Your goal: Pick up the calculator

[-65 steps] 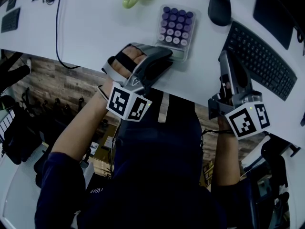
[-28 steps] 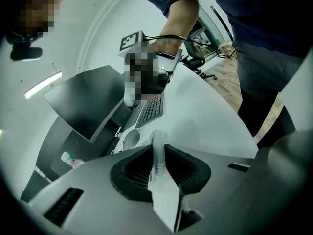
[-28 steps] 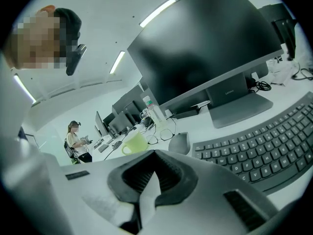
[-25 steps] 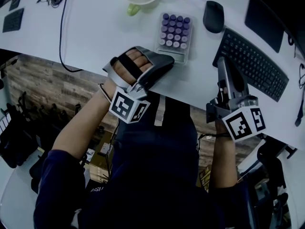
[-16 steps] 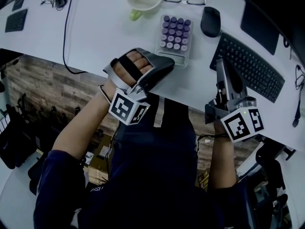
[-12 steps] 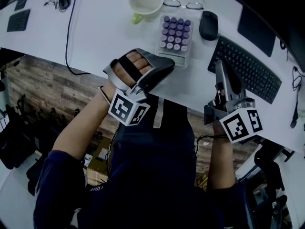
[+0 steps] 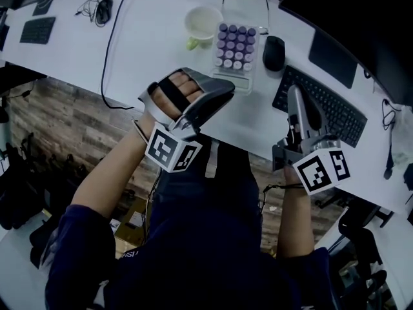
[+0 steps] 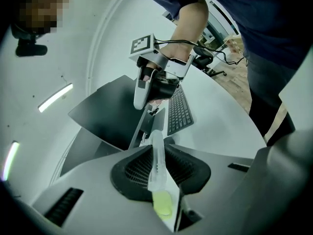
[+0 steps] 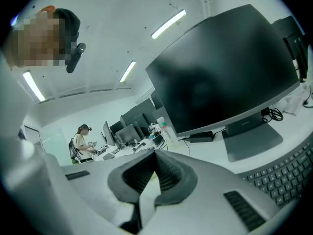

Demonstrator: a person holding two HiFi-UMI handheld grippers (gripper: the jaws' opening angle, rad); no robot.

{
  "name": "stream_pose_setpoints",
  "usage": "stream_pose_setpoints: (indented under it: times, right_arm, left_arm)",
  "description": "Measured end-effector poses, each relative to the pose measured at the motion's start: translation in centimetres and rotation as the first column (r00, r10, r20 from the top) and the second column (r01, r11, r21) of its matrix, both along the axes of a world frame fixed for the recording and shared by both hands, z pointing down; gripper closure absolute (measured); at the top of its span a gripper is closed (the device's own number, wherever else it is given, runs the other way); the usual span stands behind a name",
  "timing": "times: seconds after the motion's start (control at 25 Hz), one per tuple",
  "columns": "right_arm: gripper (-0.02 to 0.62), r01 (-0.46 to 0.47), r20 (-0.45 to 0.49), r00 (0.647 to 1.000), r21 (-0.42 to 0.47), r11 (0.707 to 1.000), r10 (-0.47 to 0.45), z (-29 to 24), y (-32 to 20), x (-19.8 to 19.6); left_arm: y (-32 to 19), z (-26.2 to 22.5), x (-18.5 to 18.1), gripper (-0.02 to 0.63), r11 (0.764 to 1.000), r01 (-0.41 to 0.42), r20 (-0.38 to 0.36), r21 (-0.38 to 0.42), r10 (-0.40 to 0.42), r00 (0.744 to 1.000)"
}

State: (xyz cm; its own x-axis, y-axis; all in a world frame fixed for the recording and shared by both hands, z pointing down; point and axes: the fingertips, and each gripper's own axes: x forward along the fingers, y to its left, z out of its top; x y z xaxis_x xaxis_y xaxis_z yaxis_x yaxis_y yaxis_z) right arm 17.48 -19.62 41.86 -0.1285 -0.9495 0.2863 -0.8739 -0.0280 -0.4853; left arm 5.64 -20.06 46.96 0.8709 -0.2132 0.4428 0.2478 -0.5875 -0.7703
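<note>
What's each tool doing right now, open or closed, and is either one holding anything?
Left tool: closed on the edge of the calculator.
Right tool: closed, nothing in it.

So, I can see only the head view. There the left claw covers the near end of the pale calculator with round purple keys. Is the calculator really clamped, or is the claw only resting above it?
Observer: It is clamped. In the left gripper view the left claw is closed on the pale calculator with round purple keys, which is seen edge-on with the ribbed black pads against its two faces.
Operator: And the right claw, does it carry something?
Observer: No. The right gripper view shows the right claw shut, with nothing inside it.
Operator: Is anybody else near?
Observer: Only far away. A person stands at another desk, behind the right claw.
</note>
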Motion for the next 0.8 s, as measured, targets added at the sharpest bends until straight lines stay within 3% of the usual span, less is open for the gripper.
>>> stream_pose_setpoints:
  times: [0.8]
  right_arm:
    - [0.591,0.057,-0.06,0.997,0.13,0.99,-0.05,-9.1,-2.9,-1.1]
  left_arm:
    - [-4.0,-10.5,0.0,0.512,0.99,0.074,-0.112,0.124,-0.061,0.992]
